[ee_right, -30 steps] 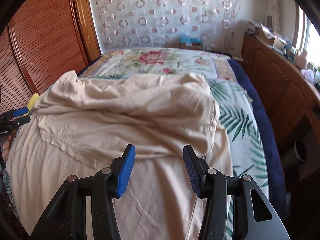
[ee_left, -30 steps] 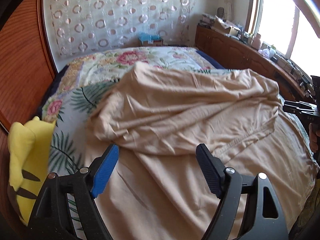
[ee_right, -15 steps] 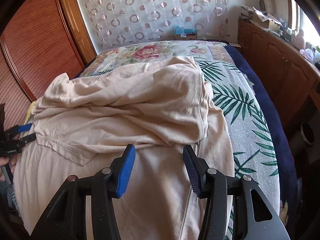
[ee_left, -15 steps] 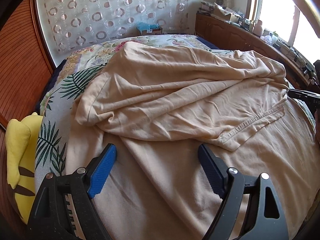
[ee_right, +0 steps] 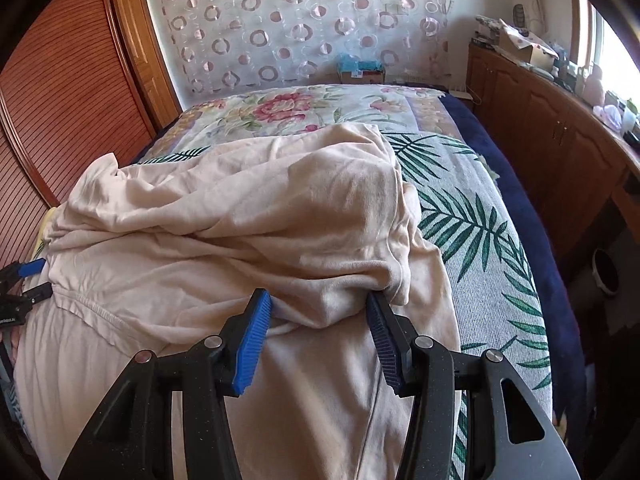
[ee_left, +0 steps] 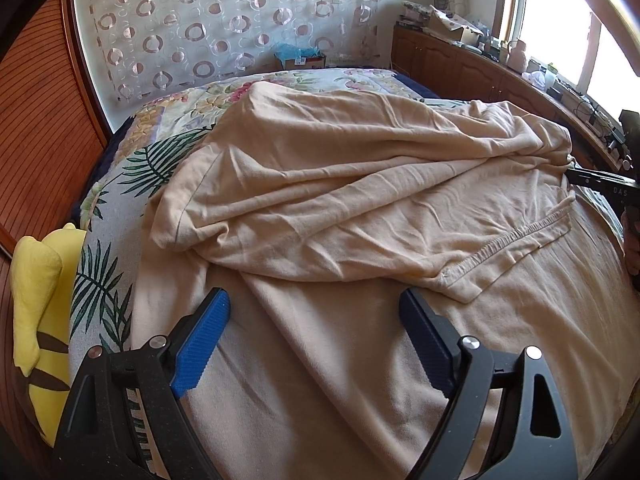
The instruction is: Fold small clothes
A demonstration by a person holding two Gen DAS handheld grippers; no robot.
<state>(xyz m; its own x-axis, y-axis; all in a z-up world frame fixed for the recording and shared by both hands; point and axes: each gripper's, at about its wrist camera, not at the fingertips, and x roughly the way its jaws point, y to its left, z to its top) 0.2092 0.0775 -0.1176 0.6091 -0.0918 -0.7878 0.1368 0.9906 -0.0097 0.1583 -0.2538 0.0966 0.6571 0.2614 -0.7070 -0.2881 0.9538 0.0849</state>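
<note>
Beige cotton, one garment (ee_left: 360,208) only, lies spread over the bed (ee_right: 472,216), covering most of its near half. Its upper half is folded down over the lower, leaving a rumpled, creased heap across the middle and a stitched hem (ee_left: 516,240) running slantwise along the folded edge.

The left claw (ee_left: 316,324) hangs just above the flat lower part of the garment, its two blue pads (ee_left: 200,344) spread wide; the jaws have just been opening, and nothing is pinched between them, the cloth only passing beneath. The folded edge lies just beyond its tips.

The right claw (ee_right: 318,322) stands half spread at the garment's far side from the left one. A bulge of the folded cloth sits between its two pads (ee_right: 252,340); whether they press on it I cannot tell.

Beside the garment, at the bed's left edge, lies one yellow plush toy (ee_left: 38,308). The bedspread shows green palm leaves and pink flowers around the garment.
</note>
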